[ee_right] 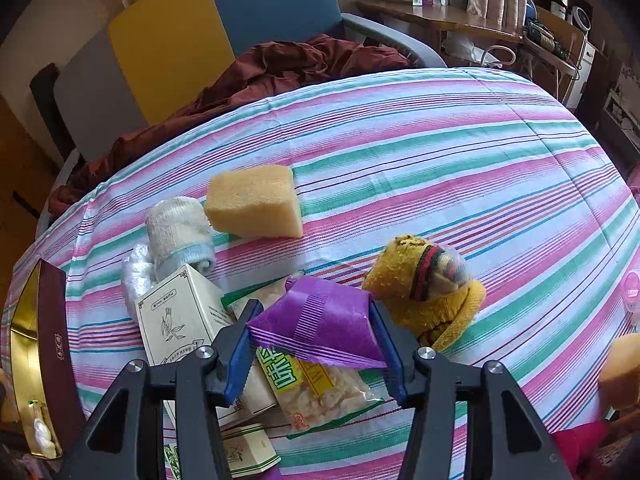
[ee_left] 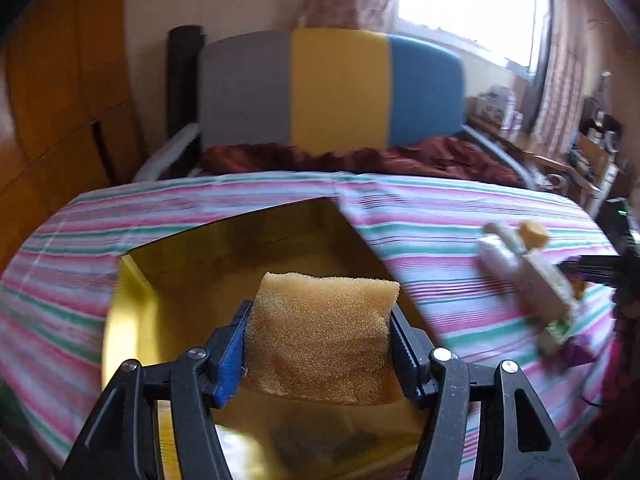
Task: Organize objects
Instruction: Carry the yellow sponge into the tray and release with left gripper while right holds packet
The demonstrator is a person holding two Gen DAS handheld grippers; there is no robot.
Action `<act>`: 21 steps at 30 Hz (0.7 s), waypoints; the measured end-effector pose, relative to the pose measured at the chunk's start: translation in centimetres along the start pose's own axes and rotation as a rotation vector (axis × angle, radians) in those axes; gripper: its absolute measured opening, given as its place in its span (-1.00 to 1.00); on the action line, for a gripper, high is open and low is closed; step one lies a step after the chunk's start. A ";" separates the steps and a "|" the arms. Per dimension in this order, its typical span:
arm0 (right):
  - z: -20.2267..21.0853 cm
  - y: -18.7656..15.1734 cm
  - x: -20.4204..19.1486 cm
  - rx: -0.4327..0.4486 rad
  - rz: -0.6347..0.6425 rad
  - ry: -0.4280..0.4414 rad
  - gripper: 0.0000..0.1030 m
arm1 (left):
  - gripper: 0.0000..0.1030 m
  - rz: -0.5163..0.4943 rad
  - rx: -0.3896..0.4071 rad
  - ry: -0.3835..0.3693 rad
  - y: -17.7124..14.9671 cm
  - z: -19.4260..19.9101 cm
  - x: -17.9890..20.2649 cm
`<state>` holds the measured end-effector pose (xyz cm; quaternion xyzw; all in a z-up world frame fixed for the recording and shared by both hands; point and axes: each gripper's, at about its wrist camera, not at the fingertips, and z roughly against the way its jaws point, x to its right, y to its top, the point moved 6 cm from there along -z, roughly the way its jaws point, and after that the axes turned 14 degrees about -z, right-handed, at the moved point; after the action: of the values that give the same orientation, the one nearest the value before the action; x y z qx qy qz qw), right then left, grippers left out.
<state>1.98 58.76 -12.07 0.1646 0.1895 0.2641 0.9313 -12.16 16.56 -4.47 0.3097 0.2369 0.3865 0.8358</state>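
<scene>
My left gripper [ee_left: 320, 336] is shut on a yellow sponge [ee_left: 324, 332] and holds it over an open gold-lined box [ee_left: 132, 320] on the striped bed. My right gripper [ee_right: 316, 340] is shut on a purple packet [ee_right: 320, 320], held just above a pile of objects. The pile holds a second yellow sponge [ee_right: 256, 200], a rolled white towel [ee_right: 176, 236], a white printed carton [ee_right: 180, 316], a snack bag [ee_right: 316, 392] and a yellow knitted sock roll [ee_right: 424, 284]. The box edge [ee_right: 52, 352] shows at the left of the right wrist view.
The striped bedspread [ee_right: 440, 152] covers the bed. A red blanket [ee_right: 280, 64] and a grey, yellow and blue headboard [ee_left: 336, 88] lie behind. A wooden shelf [ee_right: 440, 16] with clutter stands at the right. The pile shows blurred in the left wrist view [ee_left: 528, 280].
</scene>
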 end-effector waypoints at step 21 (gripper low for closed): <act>-0.2 -0.2 -0.2 -0.006 0.025 -0.029 0.05 | 0.25 0.143 -0.215 0.156 -6.7 -5.8 -10.3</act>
<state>1.79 58.47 -12.27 0.1679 0.1731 0.2739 0.9310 -18.58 6.93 -11.59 0.2035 0.2360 0.4911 0.8135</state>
